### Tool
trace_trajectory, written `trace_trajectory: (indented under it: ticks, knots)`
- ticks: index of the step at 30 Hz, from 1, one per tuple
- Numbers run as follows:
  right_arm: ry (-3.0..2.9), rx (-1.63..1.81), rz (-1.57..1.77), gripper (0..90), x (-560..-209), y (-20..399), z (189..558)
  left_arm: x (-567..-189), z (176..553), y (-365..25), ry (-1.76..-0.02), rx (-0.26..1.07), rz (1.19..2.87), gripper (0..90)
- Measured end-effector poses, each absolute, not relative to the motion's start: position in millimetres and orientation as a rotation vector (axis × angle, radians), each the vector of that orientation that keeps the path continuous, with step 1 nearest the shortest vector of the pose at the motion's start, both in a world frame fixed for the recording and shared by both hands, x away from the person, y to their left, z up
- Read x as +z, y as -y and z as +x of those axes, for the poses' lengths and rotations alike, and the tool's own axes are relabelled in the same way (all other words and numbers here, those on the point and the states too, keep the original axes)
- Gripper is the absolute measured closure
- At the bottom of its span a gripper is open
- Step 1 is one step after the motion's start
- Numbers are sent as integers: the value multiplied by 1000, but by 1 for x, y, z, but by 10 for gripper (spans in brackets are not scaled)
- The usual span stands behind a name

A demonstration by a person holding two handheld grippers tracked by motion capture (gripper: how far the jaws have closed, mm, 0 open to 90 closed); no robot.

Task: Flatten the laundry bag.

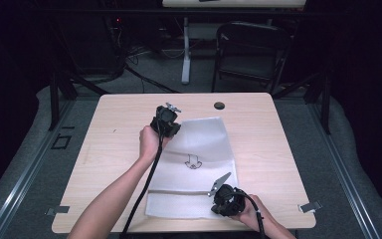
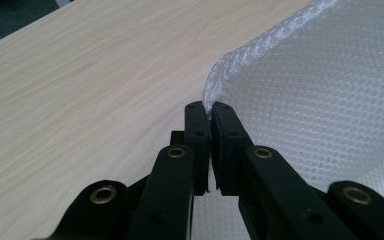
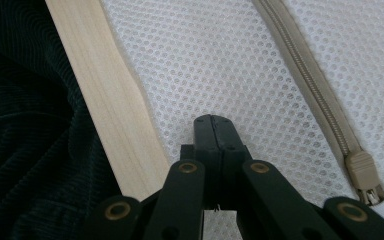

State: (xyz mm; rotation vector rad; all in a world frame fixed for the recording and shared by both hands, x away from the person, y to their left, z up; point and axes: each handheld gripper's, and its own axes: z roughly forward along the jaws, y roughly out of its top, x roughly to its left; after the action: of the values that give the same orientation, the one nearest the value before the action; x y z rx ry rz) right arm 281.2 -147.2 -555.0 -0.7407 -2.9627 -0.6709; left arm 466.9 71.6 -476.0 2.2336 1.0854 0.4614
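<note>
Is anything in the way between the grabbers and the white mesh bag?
No, nothing visible is. The left gripper is shut right on the mesh bag's far corner, lifting it a little. The right gripper is shut with its tips down on the bag near the table edge, beside the zipper.

small black motif (image 1: 193, 161) on mesh bag (image 1: 199, 144) too small to read

white mesh bag (image 1: 199, 164) | flat on table | far corner lifted | beige zipper (image 3: 310, 95) closed
</note>
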Motion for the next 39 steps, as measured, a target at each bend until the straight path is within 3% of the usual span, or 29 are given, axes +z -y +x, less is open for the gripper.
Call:
trace_trajectory:
  ticks: [25, 33, 39]
  knots:
    - [2922, -694, -727, 900, -556, 139, 277, -506, 490, -71, -1201, 428, 2249, 829]
    - [2905, -706, -755, 900, -556, 142, 281, -501, 492, -73, -1184, 426, 2183, 424]
    - [2892, -700, -777, 895, -557, 143, 281, -499, 492, -76, -1182, 391, 2147, 274]
